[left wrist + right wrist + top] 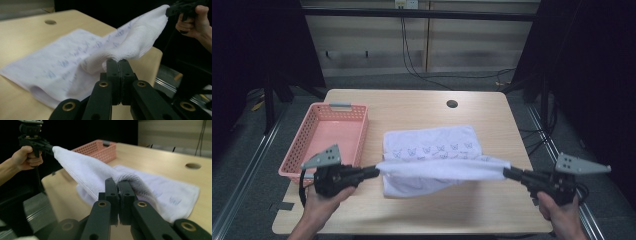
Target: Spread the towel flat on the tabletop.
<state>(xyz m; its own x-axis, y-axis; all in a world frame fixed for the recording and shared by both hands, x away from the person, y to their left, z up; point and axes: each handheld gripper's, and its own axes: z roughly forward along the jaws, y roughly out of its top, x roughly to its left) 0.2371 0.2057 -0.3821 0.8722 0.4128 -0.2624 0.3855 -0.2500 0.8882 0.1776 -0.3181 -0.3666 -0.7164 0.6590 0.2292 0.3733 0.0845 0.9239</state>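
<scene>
Stretching across most of the high view, the pale wooden surface [412,107] is seen from above, with a small round hole [452,104] near its far edge. On its middle a white towel [432,145] with little butterfly prints is spread. The far part of the towel lies flat on the surface, while the near edge is lifted up and pulled into a tight band between the two claws. A pink basket [314,145] with a holed wall is placed at the left side of the surface, just beside the towel but not touching it.

The left claw [373,172] is held in the person's left hand [324,200] near the basket. Its jaws are squeezed together on the left corner of the towel, and in the left gripper view the cloth is seen bunched right at the tips of the left claw [117,60].

The right claw [508,173] is held in the right hand [562,215] at the right edge of the surface. Its jaws are pressed tight too, and the other corner of the towel is pinched between them. In the right gripper view the cloth is seen folded over the tips of the right claw [117,181].
</scene>
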